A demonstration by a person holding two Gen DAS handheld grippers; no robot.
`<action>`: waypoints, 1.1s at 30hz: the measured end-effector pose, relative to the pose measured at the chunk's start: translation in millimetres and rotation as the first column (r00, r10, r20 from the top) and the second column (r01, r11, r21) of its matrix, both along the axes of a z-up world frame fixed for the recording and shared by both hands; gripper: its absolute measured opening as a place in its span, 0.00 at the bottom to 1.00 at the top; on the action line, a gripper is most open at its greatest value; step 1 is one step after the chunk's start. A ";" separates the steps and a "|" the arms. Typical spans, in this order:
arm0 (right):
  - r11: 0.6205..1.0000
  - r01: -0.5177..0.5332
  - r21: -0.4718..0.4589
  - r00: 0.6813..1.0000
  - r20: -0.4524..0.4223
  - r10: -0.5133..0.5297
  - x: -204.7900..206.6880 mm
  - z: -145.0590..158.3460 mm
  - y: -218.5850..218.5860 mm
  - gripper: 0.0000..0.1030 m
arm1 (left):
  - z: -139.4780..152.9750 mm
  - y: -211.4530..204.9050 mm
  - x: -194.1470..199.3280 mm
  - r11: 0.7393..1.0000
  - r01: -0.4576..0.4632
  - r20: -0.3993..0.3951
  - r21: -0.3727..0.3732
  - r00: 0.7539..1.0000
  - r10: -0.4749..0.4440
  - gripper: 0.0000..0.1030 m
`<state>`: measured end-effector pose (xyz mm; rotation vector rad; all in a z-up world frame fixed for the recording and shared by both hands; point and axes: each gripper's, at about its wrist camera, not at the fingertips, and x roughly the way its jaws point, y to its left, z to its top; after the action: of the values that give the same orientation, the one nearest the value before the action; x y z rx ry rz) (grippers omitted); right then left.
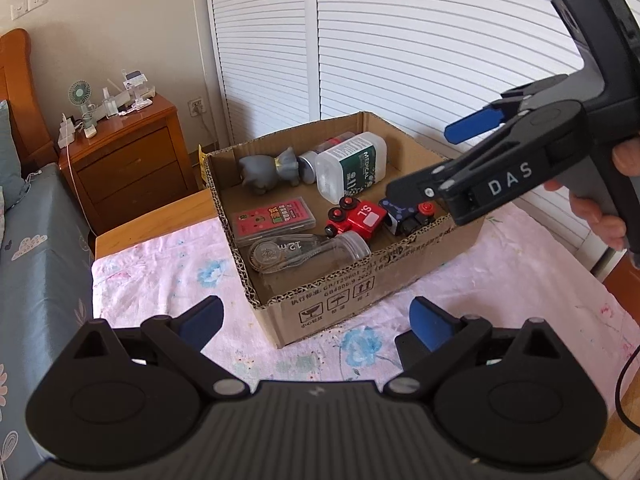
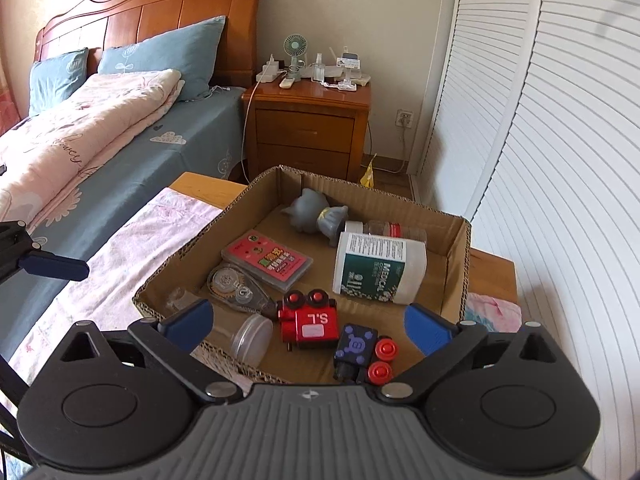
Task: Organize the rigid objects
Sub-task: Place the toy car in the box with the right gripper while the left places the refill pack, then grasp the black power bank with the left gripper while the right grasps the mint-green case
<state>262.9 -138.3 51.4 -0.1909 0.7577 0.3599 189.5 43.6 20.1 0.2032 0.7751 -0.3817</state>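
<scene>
An open cardboard box (image 1: 360,288) (image 2: 460,256) sits on a pink flowered cloth. Inside lie a grey cat figure (image 1: 268,172) (image 2: 316,212), a white medical bottle (image 1: 352,168) (image 2: 380,268), a red card case (image 1: 272,220) (image 2: 268,260), a correction tape (image 1: 272,254) (image 2: 236,286), a clear jar (image 1: 340,250) (image 2: 252,338), a red toy train car (image 1: 356,218) (image 2: 310,322) and a dark blue toy car (image 1: 404,216) (image 2: 360,350). My left gripper (image 1: 316,320) is open and empty, in front of the box. My right gripper (image 2: 308,322) (image 1: 424,160) is open and empty, above the toy cars.
A wooden nightstand (image 1: 128,152) (image 2: 308,128) with a small fan and clutter stands behind the box. A bed (image 2: 100,140) lies to the left. White louvred doors (image 1: 400,40) (image 2: 560,160) run along the back and right. The wooden table edge (image 1: 160,220) shows past the cloth.
</scene>
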 end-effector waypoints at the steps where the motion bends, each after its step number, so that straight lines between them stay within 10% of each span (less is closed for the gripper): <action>1: 1.000 0.012 -0.006 1.000 -0.004 -0.012 -5.0 -1.4 -1.7 1.00 | -0.5 -0.3 -2.5 1.000 -0.006 0.001 0.000 1.000 0.006 0.96; 12: 0.981 0.175 -0.085 0.984 -0.020 -0.177 -68.0 -45.8 -19.7 1.00 | -20.4 -23.4 -32.9 0.992 -0.065 0.035 0.110 0.998 0.061 0.96; 33: 0.959 0.267 -0.090 0.953 -0.120 -0.277 -91.8 -92.2 -54.3 1.00 | -77.3 -55.5 -24.8 0.992 -0.125 -0.145 -0.028 0.982 0.120 0.96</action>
<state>171.1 -192.7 -40.8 -0.1293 0.9159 0.0829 164.7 -11.9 -57.2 0.0930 0.9162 -0.2962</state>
